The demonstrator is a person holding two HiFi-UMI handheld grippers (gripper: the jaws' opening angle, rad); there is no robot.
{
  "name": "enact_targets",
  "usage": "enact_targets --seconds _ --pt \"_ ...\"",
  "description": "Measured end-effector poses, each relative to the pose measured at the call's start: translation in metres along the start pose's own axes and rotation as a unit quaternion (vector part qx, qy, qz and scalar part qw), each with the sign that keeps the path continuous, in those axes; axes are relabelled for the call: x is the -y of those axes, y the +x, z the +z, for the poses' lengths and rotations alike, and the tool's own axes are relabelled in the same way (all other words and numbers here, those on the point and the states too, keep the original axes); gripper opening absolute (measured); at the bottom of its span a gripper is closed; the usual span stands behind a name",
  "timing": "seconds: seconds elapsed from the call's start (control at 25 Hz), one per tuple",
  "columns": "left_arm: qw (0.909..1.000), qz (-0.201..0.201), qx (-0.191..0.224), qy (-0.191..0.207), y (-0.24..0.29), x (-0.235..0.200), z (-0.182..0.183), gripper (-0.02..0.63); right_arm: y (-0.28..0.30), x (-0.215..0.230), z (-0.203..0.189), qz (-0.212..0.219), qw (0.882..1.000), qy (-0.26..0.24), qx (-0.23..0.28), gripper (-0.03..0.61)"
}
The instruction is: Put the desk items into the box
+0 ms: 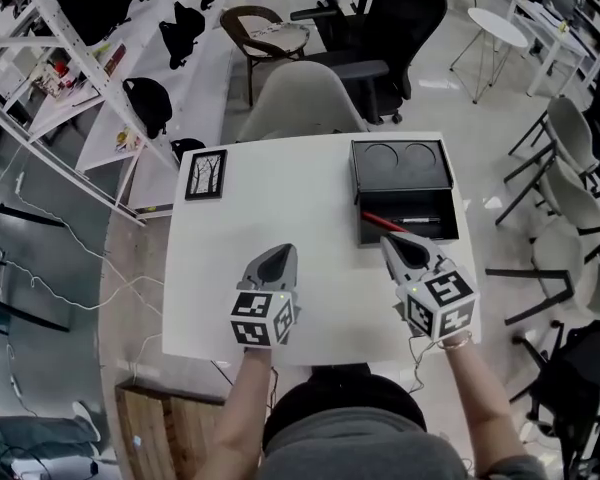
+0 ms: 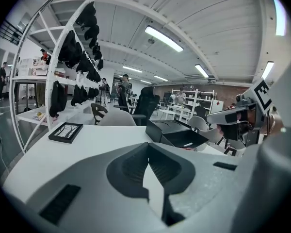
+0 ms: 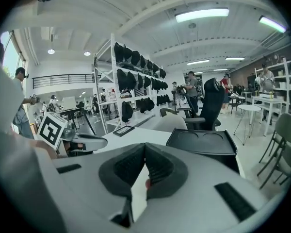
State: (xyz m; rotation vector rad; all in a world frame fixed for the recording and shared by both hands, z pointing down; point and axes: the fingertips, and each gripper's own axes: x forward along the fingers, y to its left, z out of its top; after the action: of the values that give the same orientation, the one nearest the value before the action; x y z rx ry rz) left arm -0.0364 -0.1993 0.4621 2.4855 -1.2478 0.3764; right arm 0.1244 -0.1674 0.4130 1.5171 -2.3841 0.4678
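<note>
right claw (image 1: 389, 239) grips 1 red pen (image 1: 378, 219); 1 box (image 1: 401, 181), 1 frame (image 1: 206, 174).

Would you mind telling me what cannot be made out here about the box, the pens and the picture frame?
Red pen: right gripper view shows only a red speck between the shut jaws of the right gripper; pads hide the rest.
Box: head view, floor partly hidden by its near wall and the right gripper.
Second pen: head view, too small to identify.
Picture frame: its drawing too small in every view.
</note>
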Motion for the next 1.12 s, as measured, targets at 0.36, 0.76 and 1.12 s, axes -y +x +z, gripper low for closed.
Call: enact_targets --seconds 0.36,0.76,1.12 --pt "0.9998 0.009 0.018 0.006 -0.016 0.002 0.002 0.006 -0.022 -0.003 -0.006 -0.027 0.999 0.008 0.023 0.005" --pt "0.9992 0.015 0.036 0.003 -0.027 0.002 0.009 0.006 -0.027 -0.003 -0.014 -0.04 0.998 0.02 0.034 0.003" --pt "0.999 0.017 0.04 0.001 -0.029 0.002 0.012 0.006 -0.027 0.002 -0.017 -0.045 0.998 0.027 0.038 0.003"
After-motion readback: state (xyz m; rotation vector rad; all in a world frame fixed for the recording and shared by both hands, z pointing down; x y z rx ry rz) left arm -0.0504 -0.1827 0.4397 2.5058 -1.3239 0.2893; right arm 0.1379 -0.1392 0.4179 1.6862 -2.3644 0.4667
